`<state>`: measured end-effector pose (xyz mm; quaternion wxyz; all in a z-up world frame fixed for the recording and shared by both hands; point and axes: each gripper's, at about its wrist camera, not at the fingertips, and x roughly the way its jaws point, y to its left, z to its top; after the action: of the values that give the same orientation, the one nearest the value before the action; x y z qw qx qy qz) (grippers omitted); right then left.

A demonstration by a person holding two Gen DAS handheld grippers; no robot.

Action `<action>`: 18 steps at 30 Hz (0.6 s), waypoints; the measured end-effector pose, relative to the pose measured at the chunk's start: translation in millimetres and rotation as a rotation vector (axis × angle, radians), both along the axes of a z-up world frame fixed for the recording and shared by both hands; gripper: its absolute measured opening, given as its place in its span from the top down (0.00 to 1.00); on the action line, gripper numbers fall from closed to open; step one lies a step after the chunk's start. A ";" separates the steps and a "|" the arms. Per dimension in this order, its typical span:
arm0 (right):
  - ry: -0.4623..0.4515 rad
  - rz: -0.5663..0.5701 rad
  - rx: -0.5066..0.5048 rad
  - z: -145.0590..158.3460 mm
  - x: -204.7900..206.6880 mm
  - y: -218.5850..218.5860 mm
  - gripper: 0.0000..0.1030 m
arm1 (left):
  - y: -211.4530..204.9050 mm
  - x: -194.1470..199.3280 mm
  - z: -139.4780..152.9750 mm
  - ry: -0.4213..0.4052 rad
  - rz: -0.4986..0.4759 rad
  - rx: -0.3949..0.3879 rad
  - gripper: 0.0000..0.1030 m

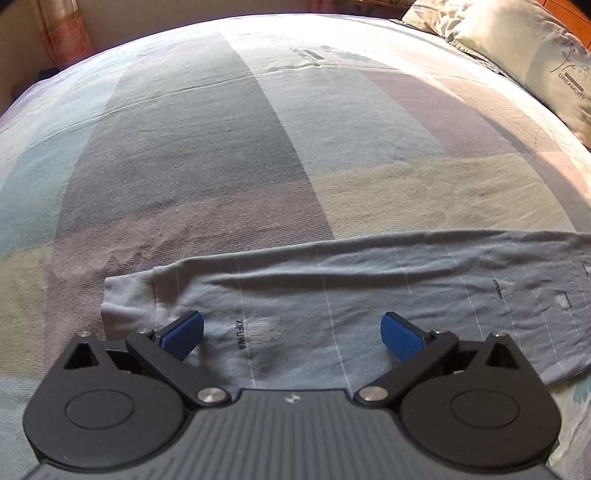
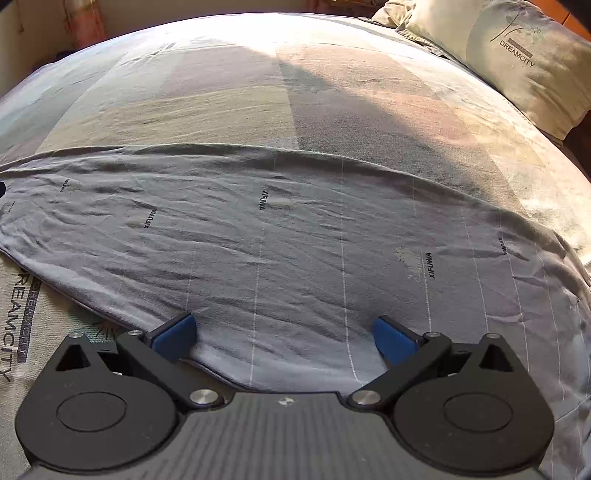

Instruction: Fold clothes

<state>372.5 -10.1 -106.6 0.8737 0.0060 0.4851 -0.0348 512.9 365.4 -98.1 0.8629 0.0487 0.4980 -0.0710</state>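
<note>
A long grey-blue garment (image 1: 369, 295) with thin white stripes and small dark lettering lies flat across the bed. Its pale cuffed end (image 1: 127, 306) shows at the left in the left wrist view. My left gripper (image 1: 291, 336) hovers over that end, open, its blue pads wide apart with nothing between them. In the right wrist view the wider part of the garment (image 2: 295, 229) spreads across the frame. My right gripper (image 2: 284, 338) is open above the garment's near edge, holding nothing.
The bed sheet (image 1: 207, 140) has broad grey, lilac and pale green stripes. A pillow (image 1: 532, 55) lies at the far right, and the same pillow (image 2: 517, 62) appears in the right wrist view. Curtains (image 1: 62, 33) hang beyond the bed's far left.
</note>
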 end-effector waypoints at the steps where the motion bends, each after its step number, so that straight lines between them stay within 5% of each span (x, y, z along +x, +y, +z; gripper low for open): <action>1: 0.004 -0.001 0.000 0.0 1.0 -0.1 0.00 | 7.2 -2.3 -2.6 -0.001 0.005 -0.004 0.01; 6: 0.018 0.010 0.001 -0.2 4.0 -0.3 0.00 | 7.4 -10.1 2.6 0.008 -0.052 0.032 0.01; 15: 0.016 0.003 -0.005 -0.1 3.6 1.8 0.00 | -64.5 11.9 17.8 -0.027 -0.186 -0.200 0.01; 18: 0.024 0.003 -0.003 0.5 4.5 1.6 0.00 | -76.3 17.3 10.2 -0.011 -0.221 -0.201 0.01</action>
<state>377.0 -8.5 -106.2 0.8680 0.0036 0.4954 -0.0344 530.2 289.1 -88.0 0.8531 0.0172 0.4752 -0.2149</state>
